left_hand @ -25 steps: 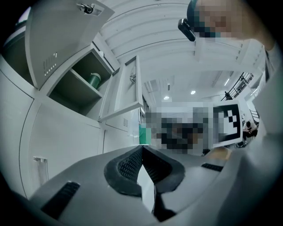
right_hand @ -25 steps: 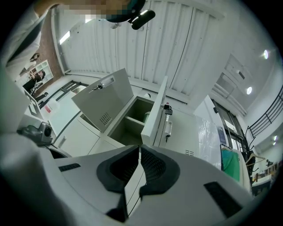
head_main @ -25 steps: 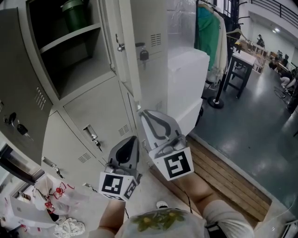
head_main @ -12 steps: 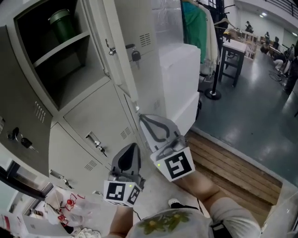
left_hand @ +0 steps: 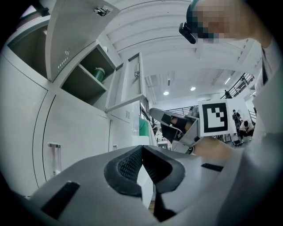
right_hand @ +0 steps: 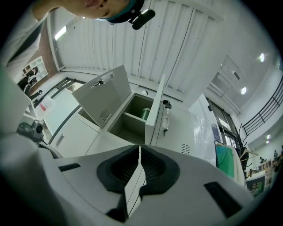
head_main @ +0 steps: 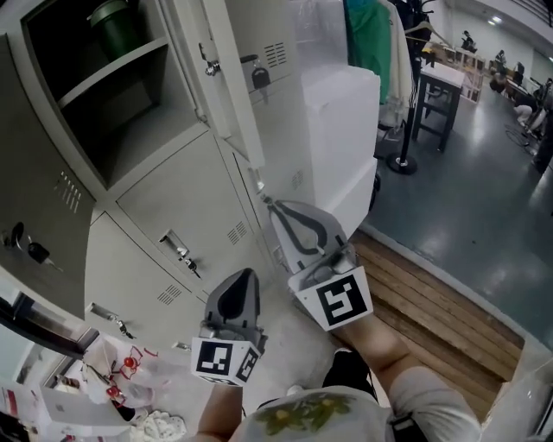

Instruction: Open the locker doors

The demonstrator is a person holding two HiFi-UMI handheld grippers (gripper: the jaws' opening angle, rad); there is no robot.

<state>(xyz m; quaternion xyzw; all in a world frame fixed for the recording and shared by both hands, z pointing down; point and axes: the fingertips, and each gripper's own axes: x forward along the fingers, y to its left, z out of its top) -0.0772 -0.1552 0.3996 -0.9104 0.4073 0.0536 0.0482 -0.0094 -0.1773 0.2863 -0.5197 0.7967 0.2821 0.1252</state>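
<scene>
Jaws: right gripper [head_main: 269,204] pinches locker door [head_main: 226,95] corner, angled up; left gripper [head_main: 247,273] closed.

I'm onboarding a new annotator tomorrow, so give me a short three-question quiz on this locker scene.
1. True or false: the right gripper has its jaws closed on the lower corner of the open locker door.
2. What stands on the shelf behind that door? A) a green container B) a red box C) nothing
3. Fill in: the left gripper has its jaws ____, with nothing between them.
Key: 1 true; 2 A; 3 shut.
</scene>
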